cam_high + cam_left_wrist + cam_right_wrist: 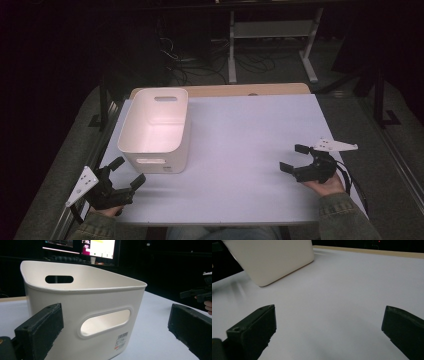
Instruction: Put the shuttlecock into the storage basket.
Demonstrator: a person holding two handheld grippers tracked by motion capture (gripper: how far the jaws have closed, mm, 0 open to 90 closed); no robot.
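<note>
White bin upright, empty, at bench left. Left gripper beside its near wall, jaws spread, likely staged for grasp. Right gripper well apart, jaws spread, idle.

bin left on table | left tool before it | right tool right

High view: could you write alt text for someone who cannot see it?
A white plastic bin with handle slots stands empty on the left of a pale table. A person's hands reach in from the bottom edge, each holding a black gripper with its jaws apart: the left gripper just in front of the bin, the right gripper well off to the right.
</note>
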